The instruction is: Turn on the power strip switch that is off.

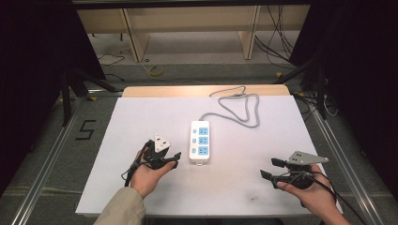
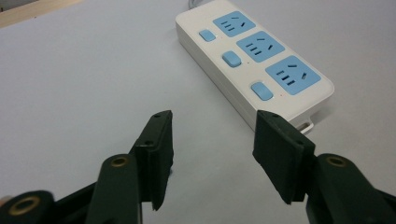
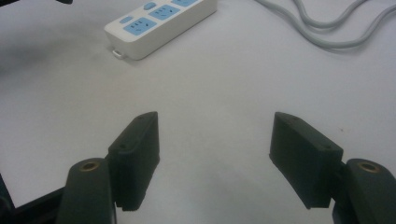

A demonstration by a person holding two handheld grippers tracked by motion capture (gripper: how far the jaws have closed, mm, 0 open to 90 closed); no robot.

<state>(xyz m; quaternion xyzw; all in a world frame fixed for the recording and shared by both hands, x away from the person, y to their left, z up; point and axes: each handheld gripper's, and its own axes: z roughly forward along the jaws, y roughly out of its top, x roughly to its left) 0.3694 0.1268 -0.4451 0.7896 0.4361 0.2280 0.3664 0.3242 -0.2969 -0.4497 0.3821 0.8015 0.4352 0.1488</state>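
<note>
A white power strip (image 1: pixel 199 141) with three blue sockets and blue switches lies mid-table, its grey cable (image 1: pixel 237 107) looping toward the far edge. In the left gripper view the strip (image 2: pixel 254 56) sits just beyond the right jaw. My left gripper (image 1: pixel 177 158) is held at the strip's left side, open, with nothing between its jaws (image 2: pixel 212 144). My right gripper (image 1: pixel 271 168) hovers over the table's near right part, open and empty (image 3: pixel 215 149). The strip (image 3: pixel 161 21) and cable (image 3: pixel 327 25) lie farther off in the right gripper view.
The white table top (image 1: pixel 141 117) has a wooden strip along its far edge (image 1: pixel 164 90). Beyond it stand wooden shelf legs (image 1: pixel 133 40) and loose floor cables (image 1: pixel 277 42). Metal rails (image 1: pixel 56 145) run along both sides of the table.
</note>
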